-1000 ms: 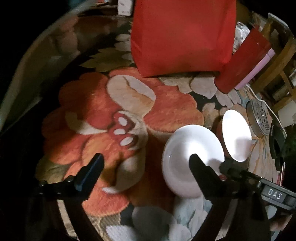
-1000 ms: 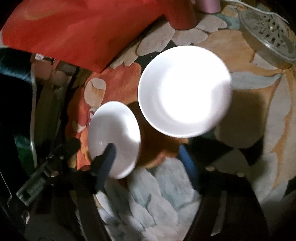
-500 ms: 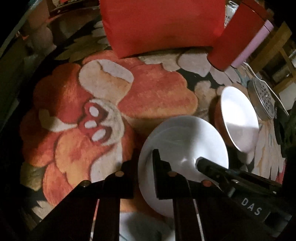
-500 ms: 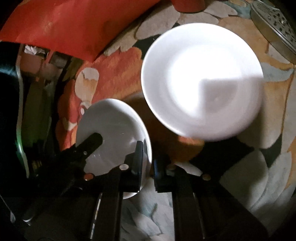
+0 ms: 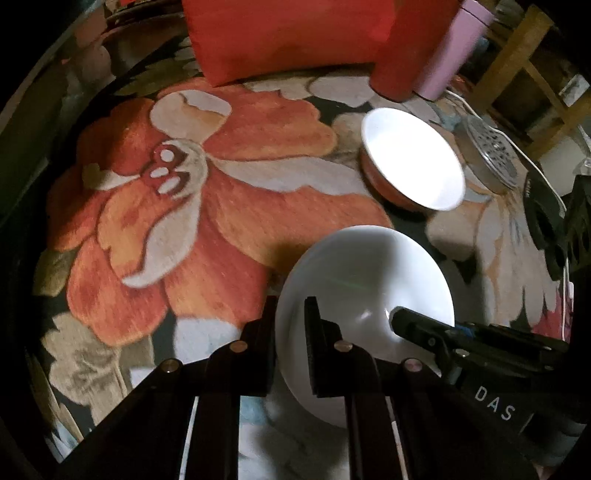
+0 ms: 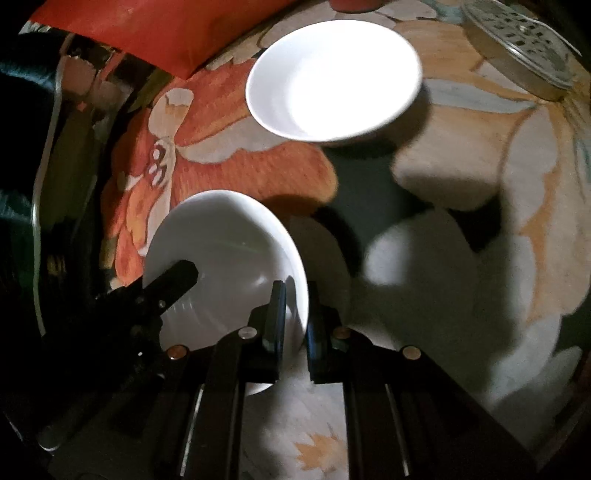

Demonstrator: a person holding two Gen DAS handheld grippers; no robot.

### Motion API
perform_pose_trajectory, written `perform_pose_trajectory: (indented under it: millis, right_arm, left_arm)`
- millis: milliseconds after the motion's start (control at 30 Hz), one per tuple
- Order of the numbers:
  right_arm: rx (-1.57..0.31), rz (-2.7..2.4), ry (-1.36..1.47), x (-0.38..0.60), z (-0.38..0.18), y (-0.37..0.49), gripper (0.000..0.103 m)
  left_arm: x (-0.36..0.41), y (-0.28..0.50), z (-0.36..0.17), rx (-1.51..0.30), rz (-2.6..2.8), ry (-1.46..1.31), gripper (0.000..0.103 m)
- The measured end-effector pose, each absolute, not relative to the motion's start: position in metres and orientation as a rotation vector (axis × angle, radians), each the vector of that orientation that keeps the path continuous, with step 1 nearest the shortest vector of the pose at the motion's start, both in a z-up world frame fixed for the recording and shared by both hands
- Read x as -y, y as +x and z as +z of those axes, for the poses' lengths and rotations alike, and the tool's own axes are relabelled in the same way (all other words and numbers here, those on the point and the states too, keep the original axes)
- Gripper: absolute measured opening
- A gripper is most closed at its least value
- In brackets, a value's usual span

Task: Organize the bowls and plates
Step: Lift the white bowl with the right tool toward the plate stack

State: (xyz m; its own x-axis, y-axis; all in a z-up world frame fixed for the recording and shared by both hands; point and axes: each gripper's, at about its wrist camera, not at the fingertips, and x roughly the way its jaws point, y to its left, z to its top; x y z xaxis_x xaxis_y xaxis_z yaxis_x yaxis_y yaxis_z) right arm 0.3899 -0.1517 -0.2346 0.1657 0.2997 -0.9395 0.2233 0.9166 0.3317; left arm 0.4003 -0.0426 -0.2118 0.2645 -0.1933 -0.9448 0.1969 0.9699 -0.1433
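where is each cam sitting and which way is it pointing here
Left wrist: on the left gripper, looking forward and down at the floral table cover; its fingers pinch the near white bowl at one rim; the right gripper crosses bottom right.
Right wrist: on the right gripper, looking down; it pinches the opposite rim; the left gripper shows at left.
Shared: that bowl, the far white bowl, red bag, metal strainer.

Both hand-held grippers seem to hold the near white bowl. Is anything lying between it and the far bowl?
Nothing visible. The near bowl is clamped at its rim by the left hand-held gripper and the right hand-held gripper. Only bare flowered cloth lies between it and the far bowl.
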Motion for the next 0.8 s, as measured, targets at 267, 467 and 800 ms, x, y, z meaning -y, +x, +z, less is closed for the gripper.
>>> perform_pose_trajectory:
  millis: [267,467,800]
  right_arm:
    - [-1.447,0.039,0.43,0.175,-0.207,0.357,0.01]
    - [-1.436,0.012,0.44,0.199,-0.18,0.326,0.01]
    - [-1.403,-0.072,0.53,0.254,-0.149,0.26,0.011]
  left_arm:
    - [0.073,0.37,-0.181,-1.265,-0.299,-0.004,0.012]
    - [0.104,0.346,-0.153,-1.254,-0.33,0.011,0.012]
    - [0.174,0.295,-0.125,-1.253,-0.454,0.057,0.012]
